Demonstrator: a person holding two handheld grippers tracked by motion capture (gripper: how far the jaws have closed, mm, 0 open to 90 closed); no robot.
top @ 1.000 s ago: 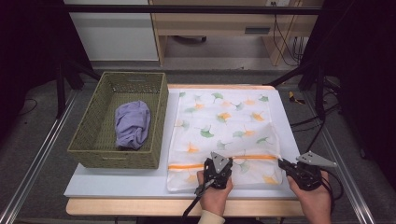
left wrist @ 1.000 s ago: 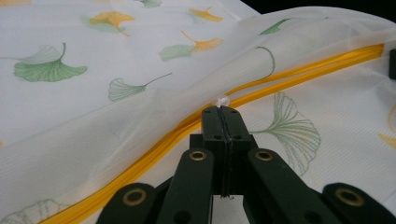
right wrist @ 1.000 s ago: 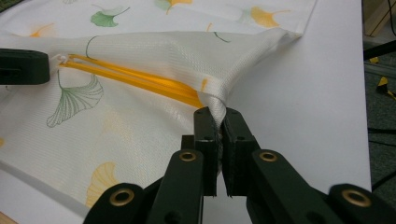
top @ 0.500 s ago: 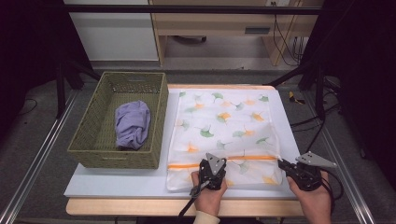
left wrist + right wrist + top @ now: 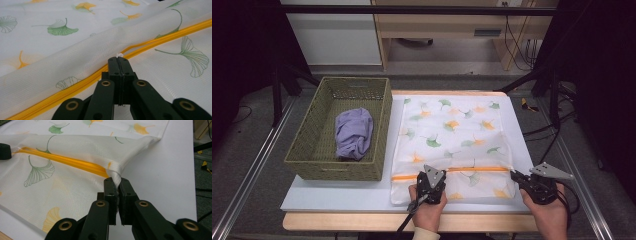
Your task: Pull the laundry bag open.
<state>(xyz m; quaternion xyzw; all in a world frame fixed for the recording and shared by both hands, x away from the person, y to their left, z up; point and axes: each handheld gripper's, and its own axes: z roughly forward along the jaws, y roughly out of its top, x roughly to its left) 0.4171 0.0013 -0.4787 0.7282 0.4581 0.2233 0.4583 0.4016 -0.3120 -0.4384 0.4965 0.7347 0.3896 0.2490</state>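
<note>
I am holding the white ginkgo-print mesh laundry bag (image 5: 452, 145): right gripper (image 5: 118, 185) jaws clamping its corner, left gripper (image 5: 119, 60) jaws, shifted slightly left along the yellow zipper (image 5: 82, 82), pinching the zipper pull; opening is starting.

No writing, label, brand, number or sign could be read anywhere. The mesh bag (image 5: 452, 145) carried only a print of green and orange leaves — no words — and its yellow zipper (image 5: 82, 81) bore no lettering. The woven basket (image 5: 312, 150) and the purple cloth (image 5: 354, 132) in it showed no tag — the pale surface (image 5: 337, 192) was blank, and so were the black jaws.
</note>
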